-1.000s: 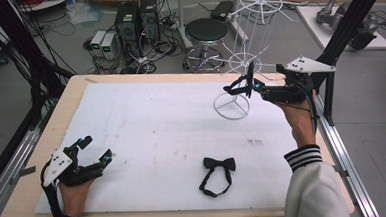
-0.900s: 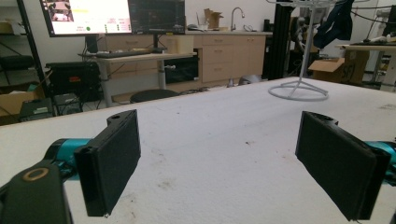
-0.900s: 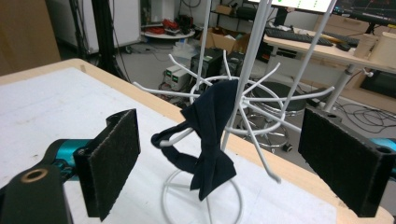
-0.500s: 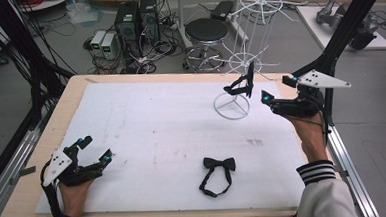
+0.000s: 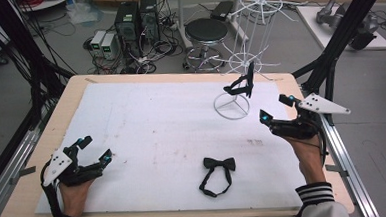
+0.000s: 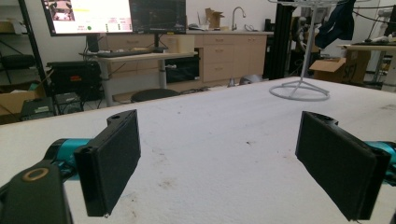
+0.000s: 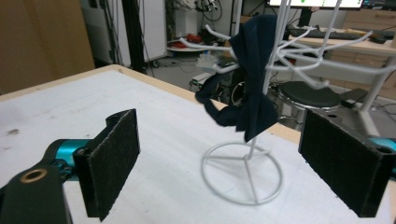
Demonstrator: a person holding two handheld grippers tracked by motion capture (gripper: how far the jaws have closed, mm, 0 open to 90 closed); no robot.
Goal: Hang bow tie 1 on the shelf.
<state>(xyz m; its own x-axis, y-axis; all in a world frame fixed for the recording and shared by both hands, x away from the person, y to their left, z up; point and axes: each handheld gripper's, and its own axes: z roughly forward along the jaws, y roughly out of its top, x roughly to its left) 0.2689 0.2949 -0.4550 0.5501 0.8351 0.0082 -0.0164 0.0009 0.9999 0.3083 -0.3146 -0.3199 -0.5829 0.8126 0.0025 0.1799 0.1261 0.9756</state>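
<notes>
1. White foam sheet (image 5: 157,125) covers the wooden table (image 5: 75,89); lab clutter behind it: computer towers (image 5: 136,16), a round stool (image 5: 206,31), monitors (image 6: 88,14) and cabinets in the left gripper view.
2. My right gripper (image 5: 276,110) sits at the table's right side, jaws spread wide, nothing between the pads (image 7: 114,158).
3. White wire stand (image 5: 233,106) is just ahead of my right fingertips and a little to their left in the high view; its ring base (image 7: 243,175) lies between the two pads in the right gripper view, farther out, not touching them.
4. Dark bow tie (image 7: 250,74) hangs on the stand's arms, above and beyond my right fingers, apart from them. High view shows it (image 5: 242,86) draped near the pole.
5. Second black bow tie (image 5: 217,173) lies flat on the sheet, strap looped below the bow, behind and to the left of my right fingers, well apart from both grippers.
6. My left gripper (image 5: 94,149) rests low at the near-left corner, jaws spread wide, gripping nothing; bare sheet between the pads (image 6: 112,158).
7. From the left fingers the stand (image 6: 299,88) is far ahead, toward the right pad's side.
8. Striped cuffs (image 5: 313,192) show at both wrists.
</notes>
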